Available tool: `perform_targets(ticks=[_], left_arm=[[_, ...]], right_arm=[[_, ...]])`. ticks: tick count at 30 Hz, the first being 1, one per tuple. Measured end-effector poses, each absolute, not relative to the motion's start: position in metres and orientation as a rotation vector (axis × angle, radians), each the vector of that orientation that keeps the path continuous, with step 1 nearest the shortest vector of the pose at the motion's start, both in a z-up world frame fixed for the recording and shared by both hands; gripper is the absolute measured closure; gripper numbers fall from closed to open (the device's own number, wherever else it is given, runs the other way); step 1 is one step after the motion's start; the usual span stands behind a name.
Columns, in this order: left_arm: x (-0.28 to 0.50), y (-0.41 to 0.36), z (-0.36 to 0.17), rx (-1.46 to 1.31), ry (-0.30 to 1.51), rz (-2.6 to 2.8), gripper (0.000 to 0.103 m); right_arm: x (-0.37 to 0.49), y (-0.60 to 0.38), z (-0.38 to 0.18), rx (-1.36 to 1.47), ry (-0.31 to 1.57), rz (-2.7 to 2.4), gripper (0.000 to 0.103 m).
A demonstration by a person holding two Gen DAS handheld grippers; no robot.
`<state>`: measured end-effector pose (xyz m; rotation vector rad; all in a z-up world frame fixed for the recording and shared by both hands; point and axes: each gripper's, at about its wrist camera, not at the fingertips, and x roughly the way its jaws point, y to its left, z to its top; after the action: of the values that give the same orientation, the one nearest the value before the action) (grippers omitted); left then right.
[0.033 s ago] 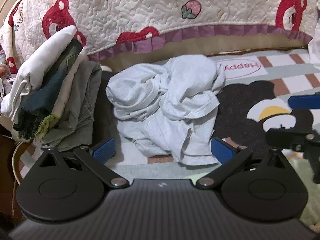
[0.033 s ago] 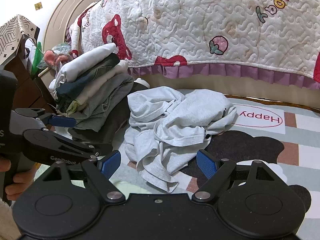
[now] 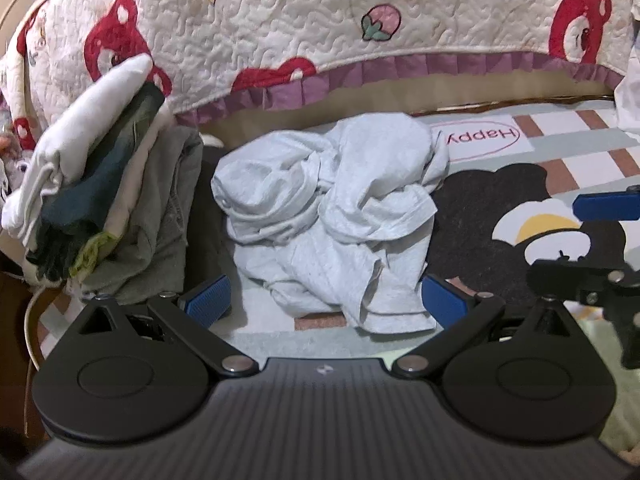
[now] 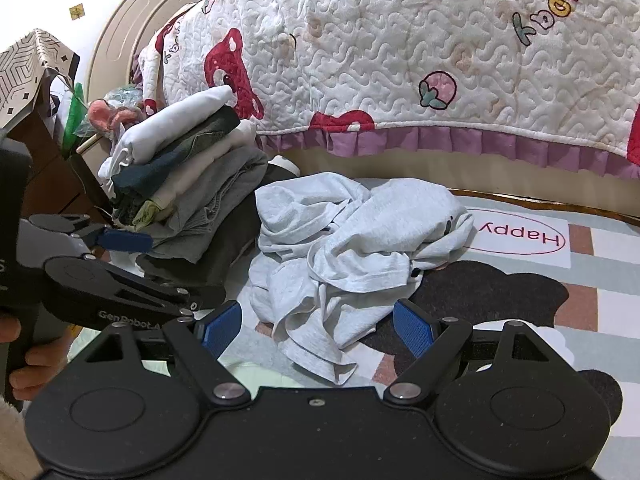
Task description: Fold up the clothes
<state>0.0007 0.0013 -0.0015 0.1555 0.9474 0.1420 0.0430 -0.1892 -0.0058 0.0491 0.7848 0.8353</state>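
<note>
— While both grippers hover, where is the crumpled grey garment [image 3: 332, 216]?
— On the patterned mat [image 3: 560, 148], beside the folded stack [image 3: 112, 200].
— The jaws?
— Left gripper [image 3: 324, 300] and right gripper [image 4: 318, 326]: spread wide apart, gripping nothing.

Floor mat [image 3: 560, 152] with a black bear, crumpled grey top [image 3: 336, 224] on it, clothes pile [image 3: 120, 208] beside
</note>
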Motion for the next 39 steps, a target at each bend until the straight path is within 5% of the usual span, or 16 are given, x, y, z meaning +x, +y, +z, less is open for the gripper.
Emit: perform_targets(ticks=[39], left_arm=[[0.000, -0.001, 0.000, 0.150, 0.923, 0.136, 0.000]], right_arm=[[0.052, -0.188, -0.015, 0.008, 0.802, 0.800, 0.016]])
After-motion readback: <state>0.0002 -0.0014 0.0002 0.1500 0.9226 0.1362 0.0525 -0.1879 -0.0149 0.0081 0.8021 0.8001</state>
